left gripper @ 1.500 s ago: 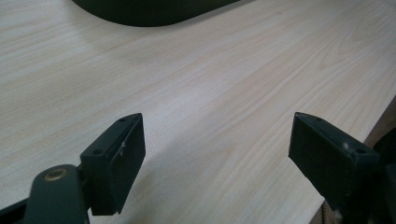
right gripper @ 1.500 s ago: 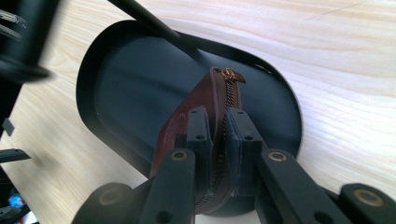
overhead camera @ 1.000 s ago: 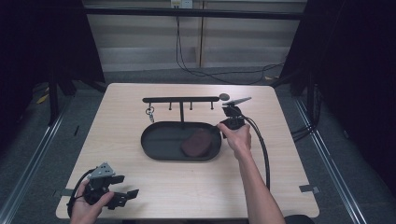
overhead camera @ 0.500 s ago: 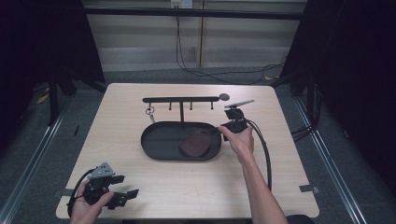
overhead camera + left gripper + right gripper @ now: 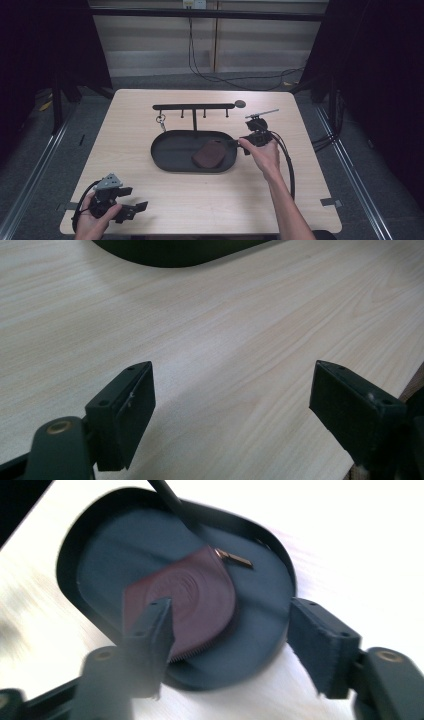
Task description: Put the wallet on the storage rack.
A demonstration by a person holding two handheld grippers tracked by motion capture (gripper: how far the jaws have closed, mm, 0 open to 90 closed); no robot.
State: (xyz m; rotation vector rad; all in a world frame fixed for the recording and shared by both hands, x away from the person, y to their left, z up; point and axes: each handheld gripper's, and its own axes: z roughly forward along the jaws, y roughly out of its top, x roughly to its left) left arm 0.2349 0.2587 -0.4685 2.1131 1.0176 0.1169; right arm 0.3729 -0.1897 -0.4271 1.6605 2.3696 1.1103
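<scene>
Pouch point(image 5: 186, 602): maroon, rounded, lying in black oval tray point(image 5: 165, 150). Right gripper point(image 5: 239, 146) has drawn back to the tray's end, jaws wide; left gripper point(image 5: 232, 405) unmoved, jaws wide.

Pale wooden table point(image 5: 150, 200) on a grey floor point(image 5: 45, 150), dark curtains point(image 5: 45, 45) at both sides, light panelled wall point(image 5: 150, 45) behind, black cables point(image 5: 235, 80) trailing down.

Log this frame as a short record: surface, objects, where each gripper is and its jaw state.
surface: wooden table
tray: black oval tray, mid-table
in tray: brown pouch, right half
behind tray: black hook rack with a key ring
left gripper: near left corner, open, empty
right gripper: at tray's right end, open, aimed at pouch
</scene>
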